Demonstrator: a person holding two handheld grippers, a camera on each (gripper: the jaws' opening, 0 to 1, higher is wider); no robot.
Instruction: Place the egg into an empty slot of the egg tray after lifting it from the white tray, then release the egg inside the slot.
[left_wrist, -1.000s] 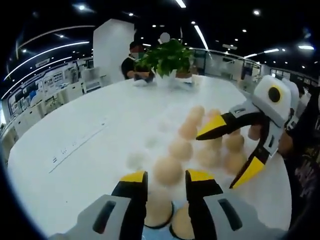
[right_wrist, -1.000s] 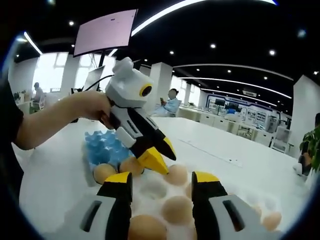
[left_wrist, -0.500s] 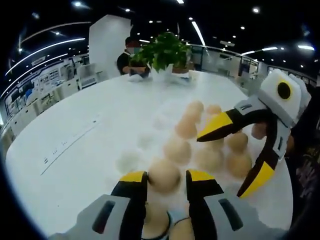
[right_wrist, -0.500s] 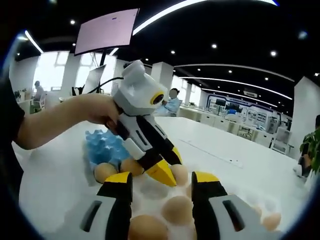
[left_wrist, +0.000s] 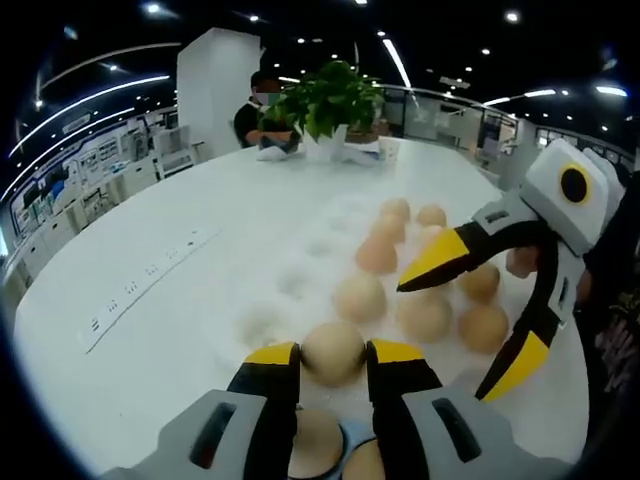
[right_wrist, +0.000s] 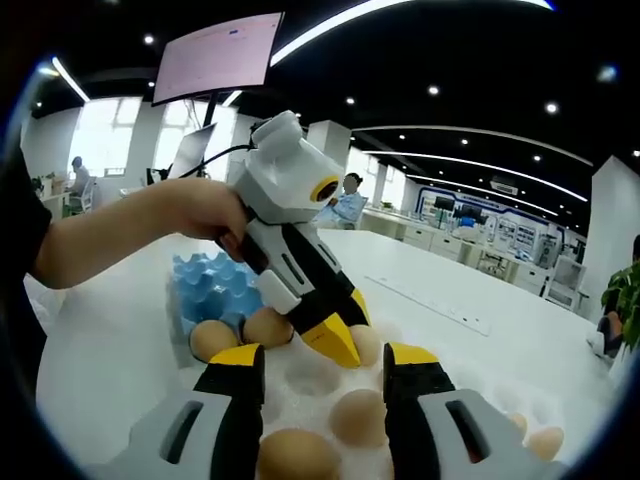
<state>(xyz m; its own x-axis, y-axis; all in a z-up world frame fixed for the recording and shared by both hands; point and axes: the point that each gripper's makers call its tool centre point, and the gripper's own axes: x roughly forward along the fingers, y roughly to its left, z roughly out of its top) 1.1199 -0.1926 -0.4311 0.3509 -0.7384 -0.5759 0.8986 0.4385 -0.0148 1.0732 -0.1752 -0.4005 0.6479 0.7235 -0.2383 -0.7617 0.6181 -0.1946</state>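
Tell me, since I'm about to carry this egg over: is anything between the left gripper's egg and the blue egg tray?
Nothing visible blocks it. The left gripper has its jaws on either side of an egg on the white tray. The blue egg tray lies just beyond, two eggs in its near slots, with empty ones behind.

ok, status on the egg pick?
Left gripper closing around an egg on the white tray, not lifted. Right gripper open, empty. Blue egg tray has free slots. Nothing blocking.

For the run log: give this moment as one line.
left gripper: around egg, white tray | right gripper: open | blue egg tray: two eggs
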